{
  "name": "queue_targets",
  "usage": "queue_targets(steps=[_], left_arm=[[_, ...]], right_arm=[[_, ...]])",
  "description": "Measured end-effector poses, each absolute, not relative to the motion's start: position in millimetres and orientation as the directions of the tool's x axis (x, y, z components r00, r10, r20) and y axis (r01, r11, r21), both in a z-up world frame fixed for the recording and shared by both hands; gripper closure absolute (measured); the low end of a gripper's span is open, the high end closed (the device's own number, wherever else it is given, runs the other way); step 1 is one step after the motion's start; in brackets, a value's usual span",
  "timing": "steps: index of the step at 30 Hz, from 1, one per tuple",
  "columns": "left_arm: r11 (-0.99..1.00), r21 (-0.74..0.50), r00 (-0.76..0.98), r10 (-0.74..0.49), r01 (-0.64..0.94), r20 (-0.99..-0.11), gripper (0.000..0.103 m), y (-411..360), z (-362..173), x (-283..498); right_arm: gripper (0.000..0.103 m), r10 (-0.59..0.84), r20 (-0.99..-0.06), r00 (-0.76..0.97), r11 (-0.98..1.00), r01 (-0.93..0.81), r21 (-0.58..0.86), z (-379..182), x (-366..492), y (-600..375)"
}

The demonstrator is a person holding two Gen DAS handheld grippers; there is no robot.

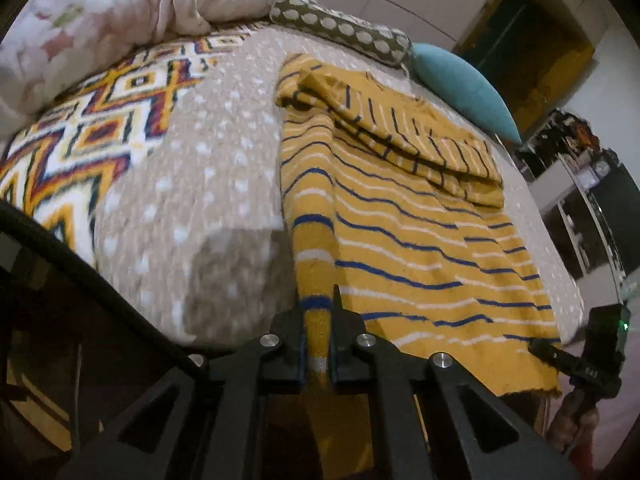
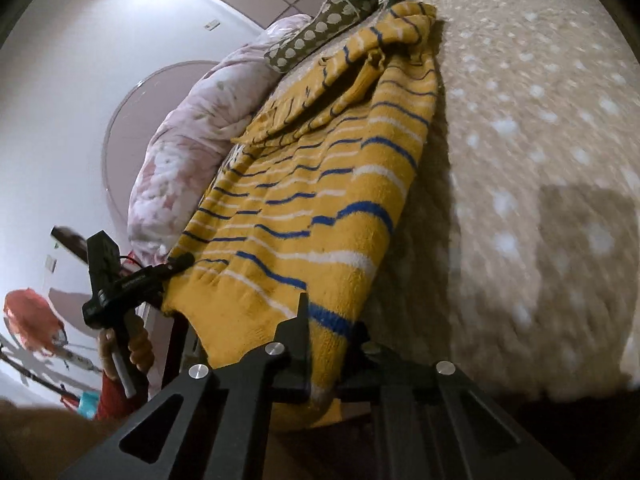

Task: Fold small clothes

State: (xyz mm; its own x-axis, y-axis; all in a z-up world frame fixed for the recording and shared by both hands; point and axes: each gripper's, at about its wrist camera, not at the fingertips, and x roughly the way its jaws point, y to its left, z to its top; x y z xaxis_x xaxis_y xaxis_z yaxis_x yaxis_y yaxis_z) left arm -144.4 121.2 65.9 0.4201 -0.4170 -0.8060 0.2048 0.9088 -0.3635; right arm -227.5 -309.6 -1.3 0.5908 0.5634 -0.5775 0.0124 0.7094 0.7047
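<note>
Sweater: mustard-yellow knit sweater (image 1: 420, 248) with blue and white stripes, spread on the bed, its hem hanging over the near edge
Sleeves: folded across the upper body of the garment, forming a layered band (image 1: 404, 136) near the collar end
Left gripper: left gripper (image 1: 318, 316) clenched on the left hem corner of the sweater; a narrow ridge of knit runs up from between the fingers
Right gripper: right gripper (image 2: 332, 320) clenched on the opposite hem corner; cloth fills the gap between the fingers and drapes below them
Cross view: from the right wrist camera, the left gripper appears at the far hem corner, carried by a hand (image 2: 128, 348) with a red sleeve
Bed cover: beige bedspread (image 1: 208, 184) with white dots; a geometric patterned blanket (image 1: 92, 120) lies to the left of it
Bedding at far end: pink floral quilt (image 1: 132, 8), a brown bolster with pale dots (image 1: 340, 28) and a teal pillow (image 1: 464, 88), all beyond the collar end
Image quality: the near bedspread is blurred, so its surface detail is likely unreliable
</note>
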Motion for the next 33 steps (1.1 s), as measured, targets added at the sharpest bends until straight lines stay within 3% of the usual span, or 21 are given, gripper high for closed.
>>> queue_targets(steps=[5,10,21,28,31,33], left_arm=[[0.931,-0.291,0.395,-0.358,0.222,-0.846,0.096,108.9,49.8,-157.1],[0.911,-0.355,0.413,-0.412,0.213,-0.812,0.095,112.6,68.6,-132.1],[0.886,-0.444,0.493,-0.449,0.134,-0.745,0.095,67.7,126.6,54.1],[0.886,-0.459,0.392,-0.443,0.059,-0.806,0.095,43.1,82.7,130.3],[0.848,-0.529,0.381,-0.501,0.034,-0.777,0.093,47.4,72.9,147.0],[0.809,-0.588,0.372,-0.546,0.002,-0.751,0.086,50.8,66.5,159.5]], right_arm=[[0.094,0.574,-0.611,0.545,0.706,0.050,0.707,-24.6,-240.1,-299.2],[0.094,0.569,-0.575,0.588,0.715,-0.008,0.699,6.3,-219.5,-303.6],[0.094,0.441,-0.491,0.752,0.782,-0.054,0.621,110.7,-77.4,-341.9],[0.092,0.407,-0.571,0.713,0.761,0.081,0.644,73.2,15.8,-372.9],[0.089,0.423,-0.566,0.708,0.695,0.147,0.704,54.7,40.6,-395.4],[0.085,0.445,-0.550,0.707,0.632,0.189,0.752,39.5,56.3,-411.0]])
